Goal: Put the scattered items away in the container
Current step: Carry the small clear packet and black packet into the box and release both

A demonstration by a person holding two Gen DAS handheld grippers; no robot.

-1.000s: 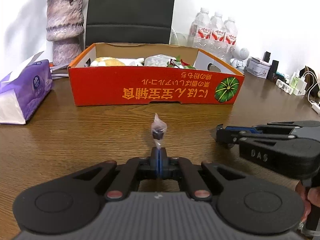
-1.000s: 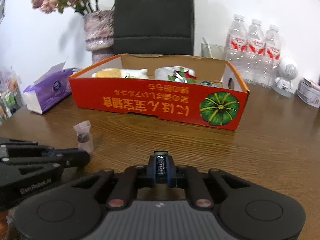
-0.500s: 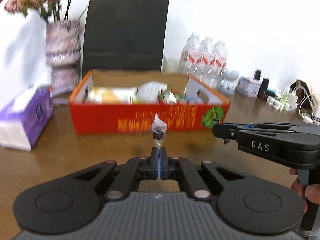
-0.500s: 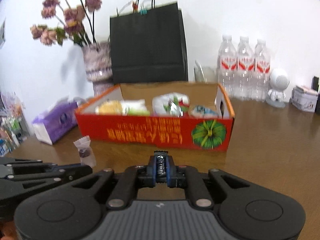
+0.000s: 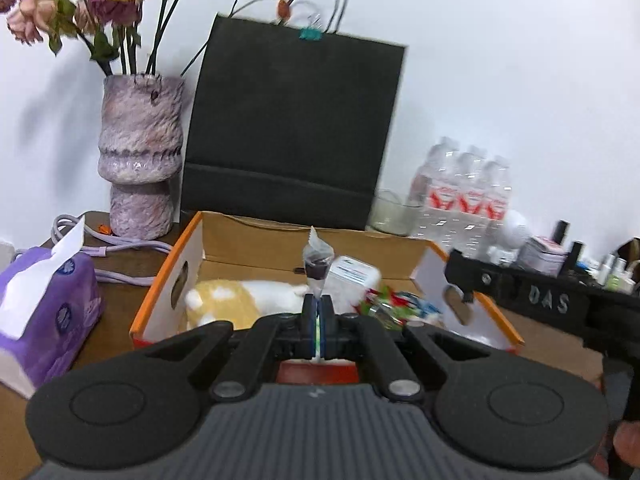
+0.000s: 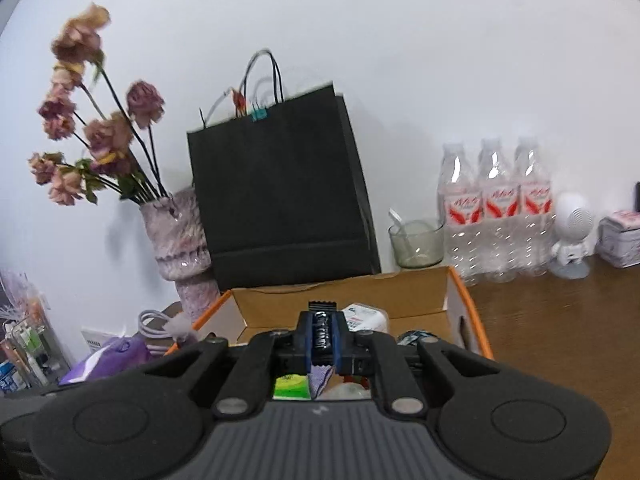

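Your left gripper (image 5: 317, 312) hides the near wall of the orange cardboard box (image 5: 168, 276). Your right gripper (image 6: 322, 340) covers most of the box's contents. The dark wrapper (image 6: 322, 332)'s print is too blurred to read. The tissue pack (image 5: 44, 304) runs off the left edge.

The orange cardboard box (image 5: 160, 292) sits open on the wooden table, already holding a yellow-and-white plush (image 5: 236, 300) and crinkly wrappers (image 5: 388, 306). A small clear sachet with a dark centre (image 5: 317, 264) stands upright above it; a dark ridged packet (image 6: 322, 330) does too.
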